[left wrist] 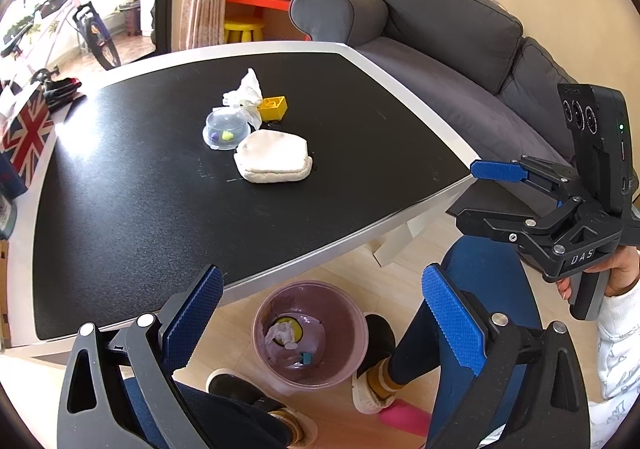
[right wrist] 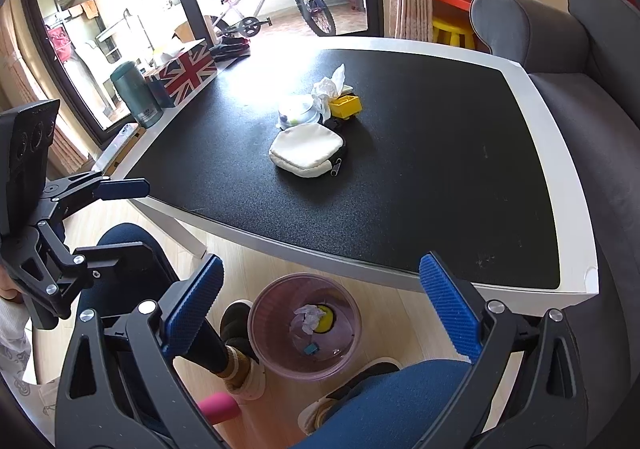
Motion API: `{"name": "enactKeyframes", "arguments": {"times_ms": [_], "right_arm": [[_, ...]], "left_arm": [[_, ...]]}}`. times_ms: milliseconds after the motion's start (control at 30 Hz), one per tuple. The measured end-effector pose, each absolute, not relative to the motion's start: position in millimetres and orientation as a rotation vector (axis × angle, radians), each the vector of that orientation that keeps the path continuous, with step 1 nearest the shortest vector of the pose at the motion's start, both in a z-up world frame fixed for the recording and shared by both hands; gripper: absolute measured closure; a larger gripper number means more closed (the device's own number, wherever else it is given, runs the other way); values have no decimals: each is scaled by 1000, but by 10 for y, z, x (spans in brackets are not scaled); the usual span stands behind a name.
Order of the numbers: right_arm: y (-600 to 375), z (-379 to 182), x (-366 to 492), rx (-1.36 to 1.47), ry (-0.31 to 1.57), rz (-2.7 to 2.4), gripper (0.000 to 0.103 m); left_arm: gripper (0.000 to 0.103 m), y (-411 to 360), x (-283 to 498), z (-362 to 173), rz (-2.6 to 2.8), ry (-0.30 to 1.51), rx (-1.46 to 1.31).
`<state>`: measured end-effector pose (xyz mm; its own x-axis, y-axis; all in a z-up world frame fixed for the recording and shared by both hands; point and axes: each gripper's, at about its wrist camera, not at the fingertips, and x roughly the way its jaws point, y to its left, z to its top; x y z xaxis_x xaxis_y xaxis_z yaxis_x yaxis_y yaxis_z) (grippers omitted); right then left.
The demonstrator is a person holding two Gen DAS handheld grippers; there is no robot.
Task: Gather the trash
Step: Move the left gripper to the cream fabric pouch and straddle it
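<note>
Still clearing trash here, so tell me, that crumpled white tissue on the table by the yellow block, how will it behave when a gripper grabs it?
The crumpled tissue is probably very light and floppy, so it should squash between the pads. It leans against the clear dome container and the yellow block, so pulling it may nudge those.

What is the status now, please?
Left gripper open, empty. Right gripper open, empty. Crumpled tissue remains on table. Bin below, unobstructed.

Black table [left wrist: 140, 209] bears pouch [left wrist: 274, 162], tissue [left wrist: 248, 93], yellow block [left wrist: 273, 108].
</note>
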<state>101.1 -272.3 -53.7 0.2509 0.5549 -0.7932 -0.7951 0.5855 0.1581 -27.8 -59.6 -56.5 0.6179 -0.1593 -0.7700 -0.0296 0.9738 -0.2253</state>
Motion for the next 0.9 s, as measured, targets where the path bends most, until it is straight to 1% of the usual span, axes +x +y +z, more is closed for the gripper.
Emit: {"name": "enactKeyframes", "arguments": {"times_ms": [367,900], "right_arm": [[-2600,-466,1174,-306,919,929,6],[-2605,-511,1391,-289,944,899,6]], "left_arm": [[7,-457,-53,-449,-53,883,-211],[7,-348,721,-543,-55,940,-199]]}}
